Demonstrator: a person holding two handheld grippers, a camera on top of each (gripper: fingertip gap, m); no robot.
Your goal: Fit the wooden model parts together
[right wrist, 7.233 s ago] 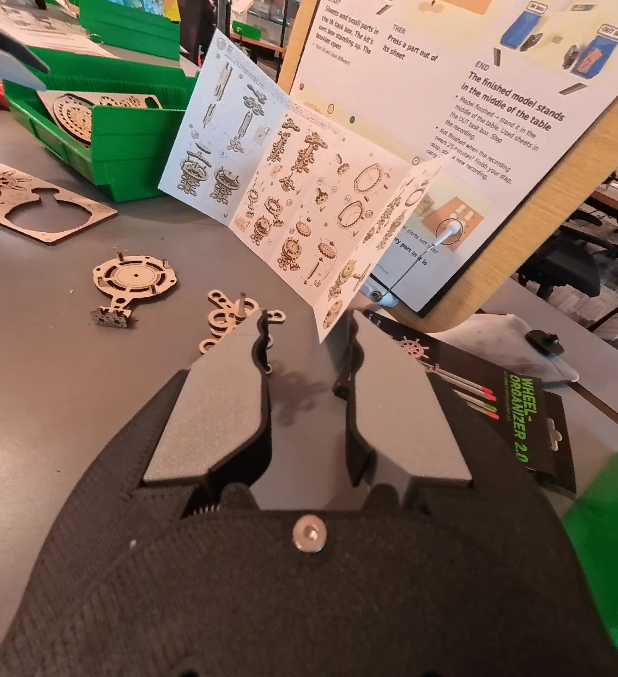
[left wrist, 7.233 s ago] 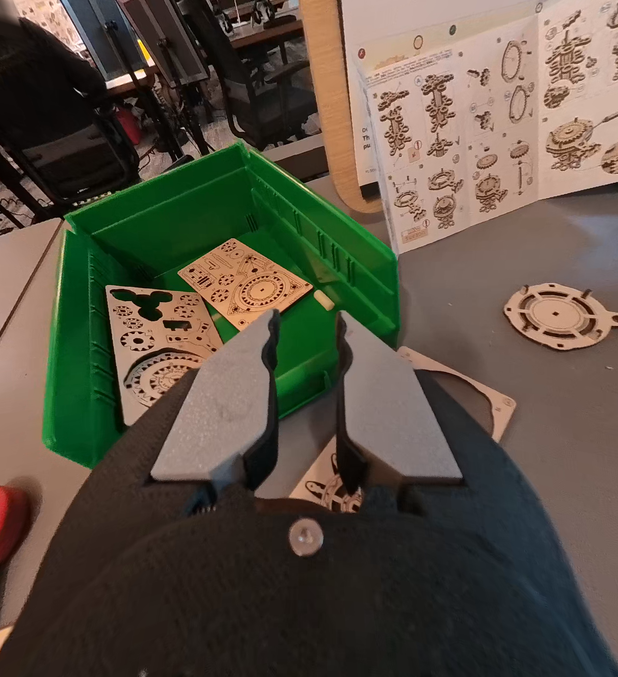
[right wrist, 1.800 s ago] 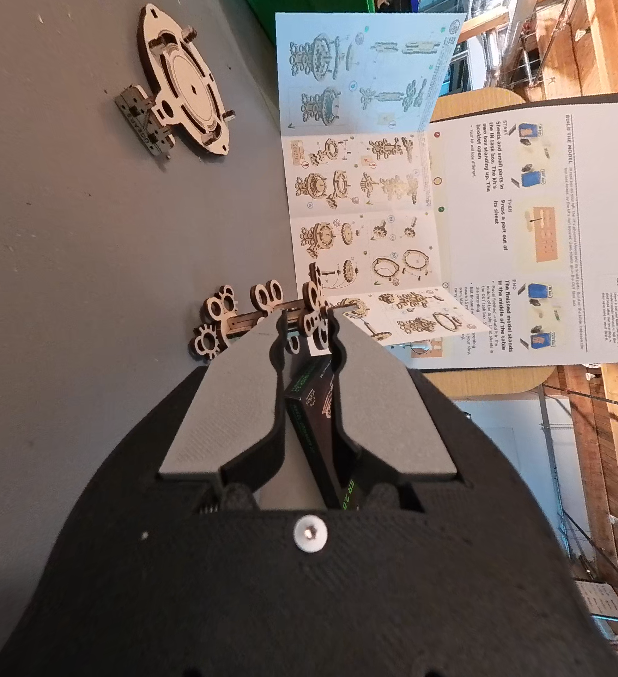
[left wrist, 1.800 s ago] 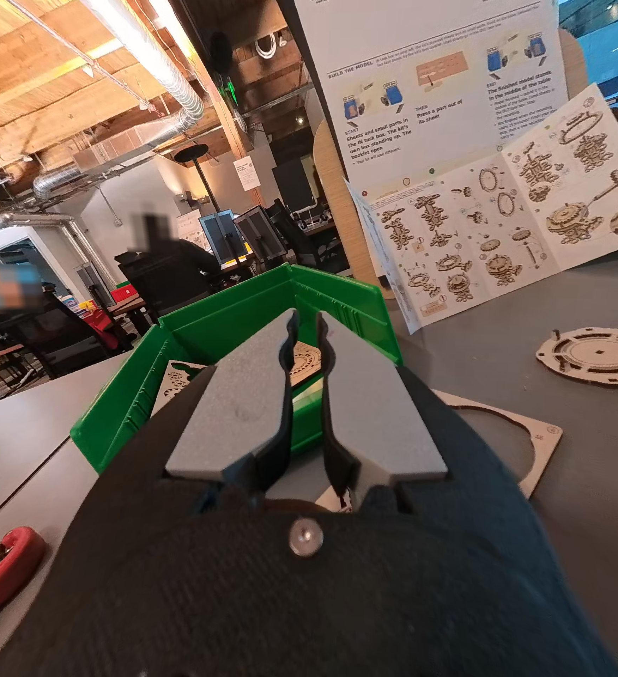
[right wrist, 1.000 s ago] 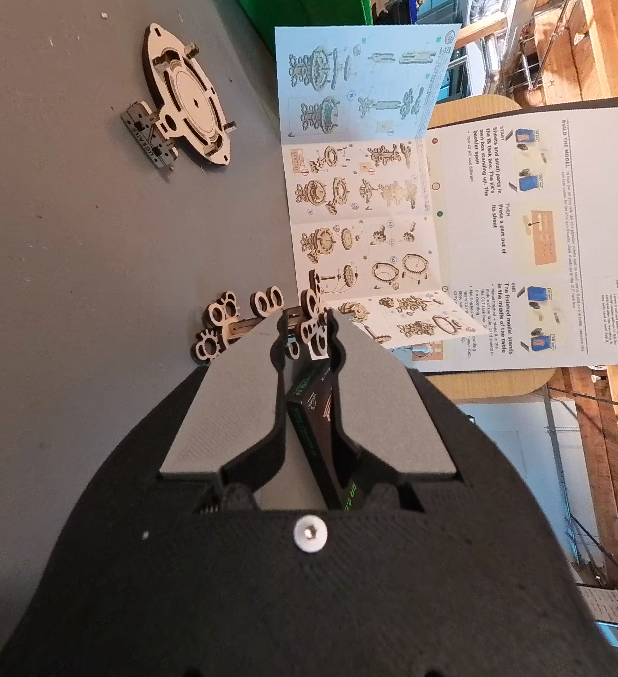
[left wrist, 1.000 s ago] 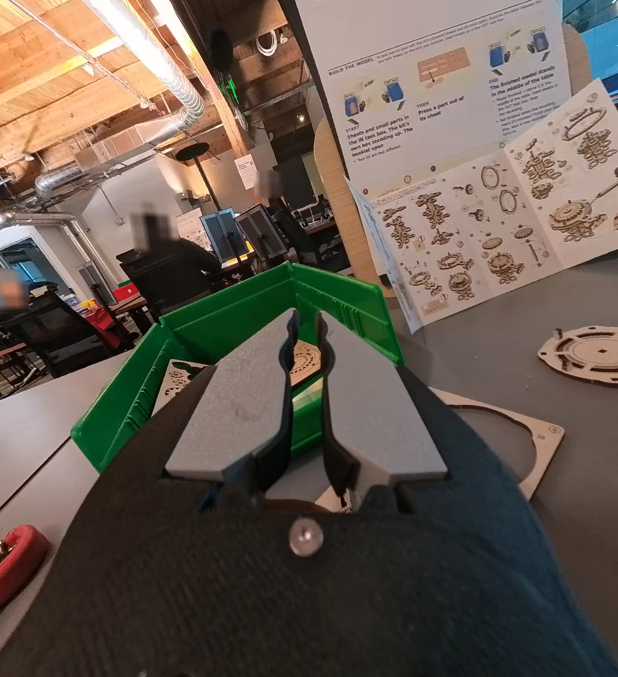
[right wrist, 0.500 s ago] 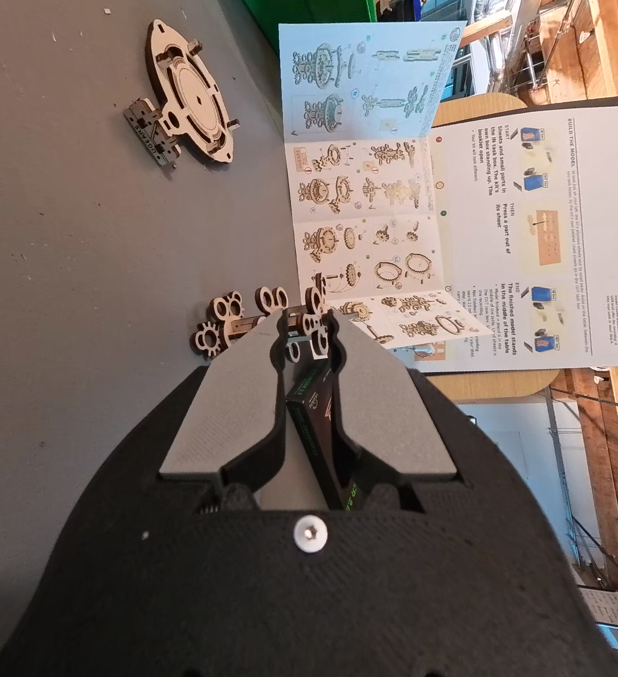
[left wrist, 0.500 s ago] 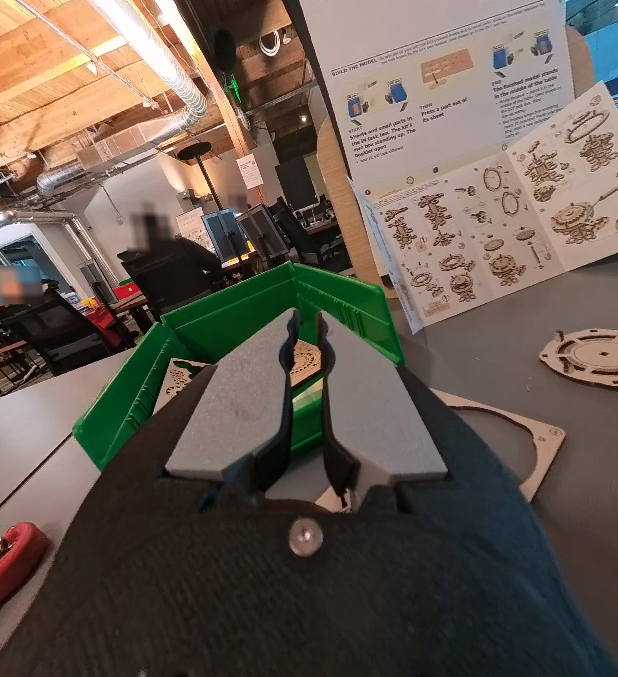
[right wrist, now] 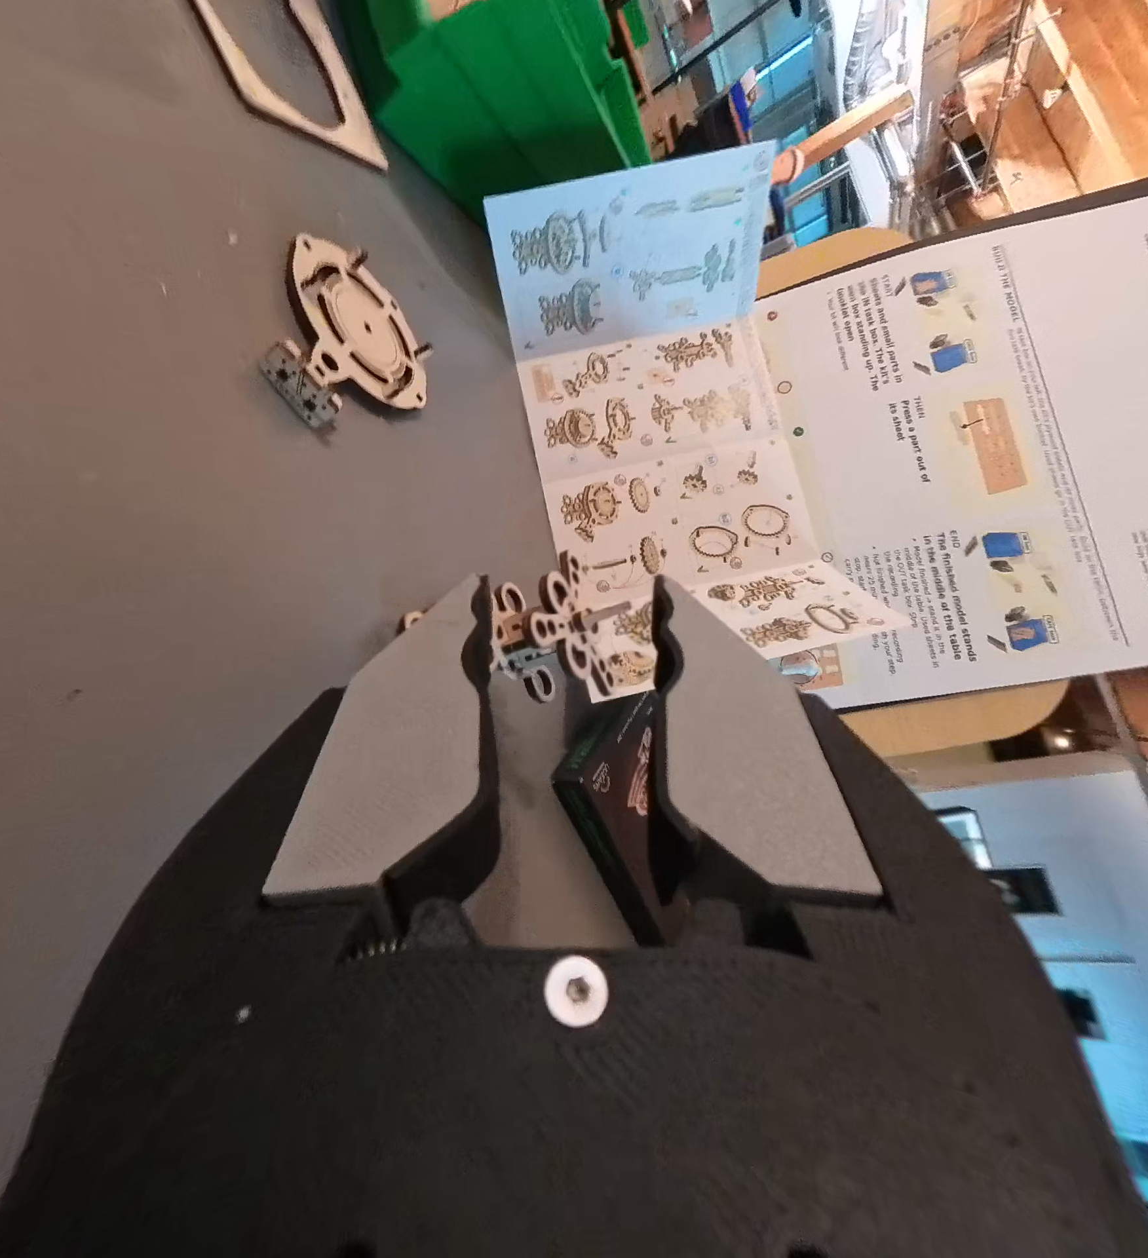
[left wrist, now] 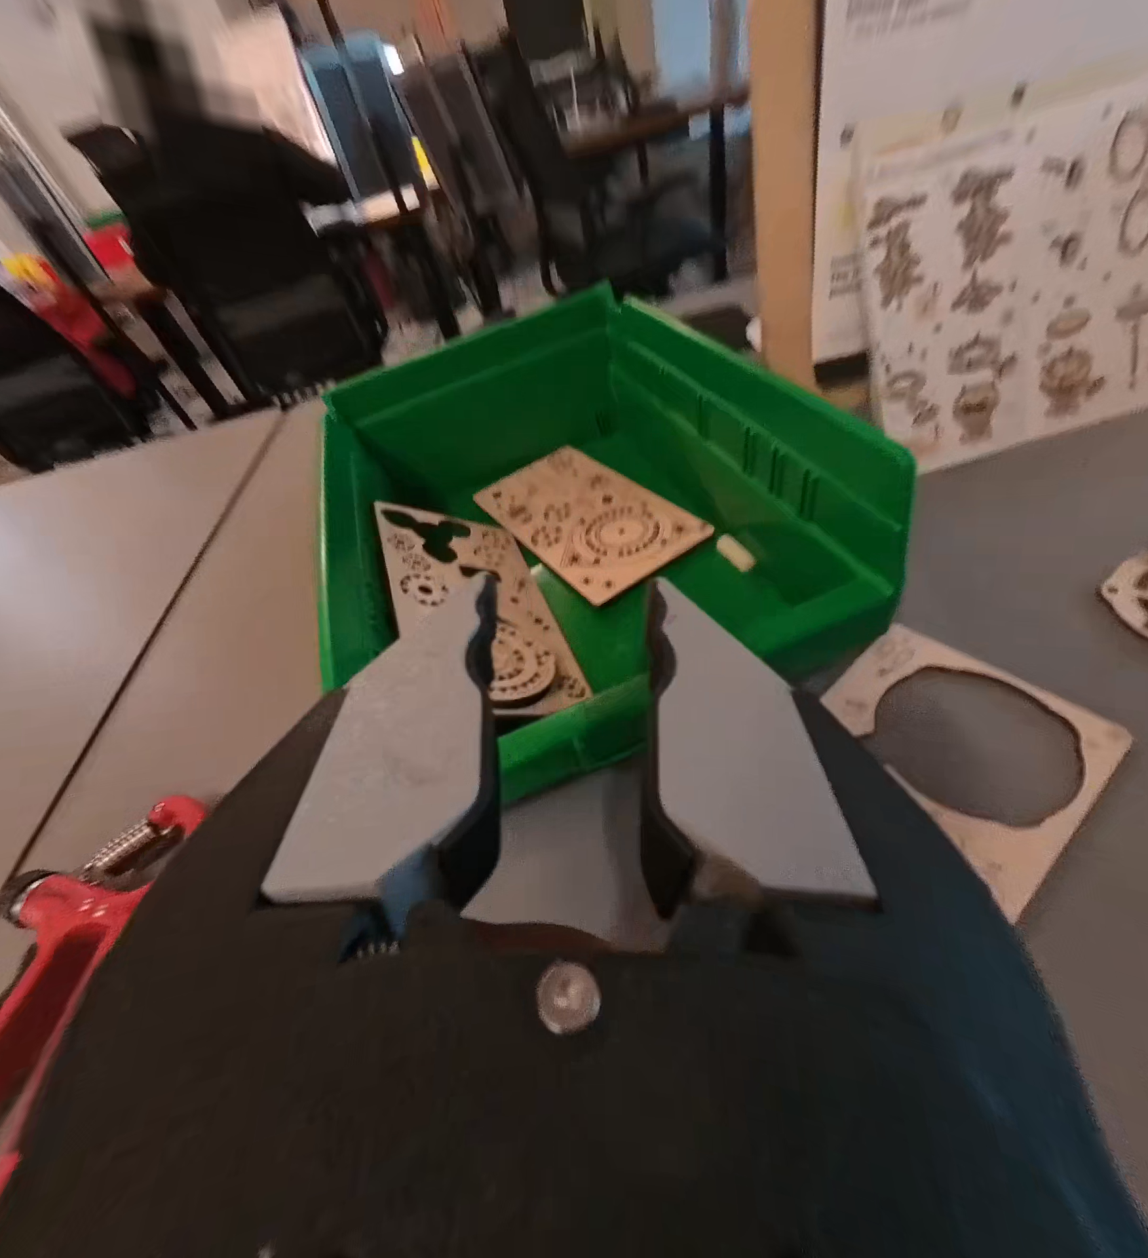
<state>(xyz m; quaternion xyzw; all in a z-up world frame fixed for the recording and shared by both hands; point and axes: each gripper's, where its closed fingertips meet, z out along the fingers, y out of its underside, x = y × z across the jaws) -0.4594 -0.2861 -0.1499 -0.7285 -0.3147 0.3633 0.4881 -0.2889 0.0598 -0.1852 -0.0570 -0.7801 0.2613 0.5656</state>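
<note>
In the right wrist view, which is rolled sideways, my right gripper (right wrist: 571, 592) is open. A small wooden assembly (right wrist: 564, 633) of lobed pieces on an axle sits between its fingertips, not clamped. A round wooden disc assembly (right wrist: 360, 340) lies on the grey table farther off. In the blurred left wrist view my left gripper (left wrist: 568, 599) is open and empty over the near edge of a green bin (left wrist: 830, 442). The bin holds a tan part sheet (left wrist: 598, 531) and a grey part sheet (left wrist: 435, 565).
A punched-out sheet frame (left wrist: 966, 742) lies right of the bin. A red clamp (left wrist: 81, 885) lies at the left. The folded instruction booklet (right wrist: 660, 422) stands against a board (right wrist: 1000, 442). A black box (right wrist: 619, 769) lies under the right gripper.
Both grippers have opened. The right one has let go of the small wooden assembly. The left one has tipped down toward the bin, blurring its view.
</note>
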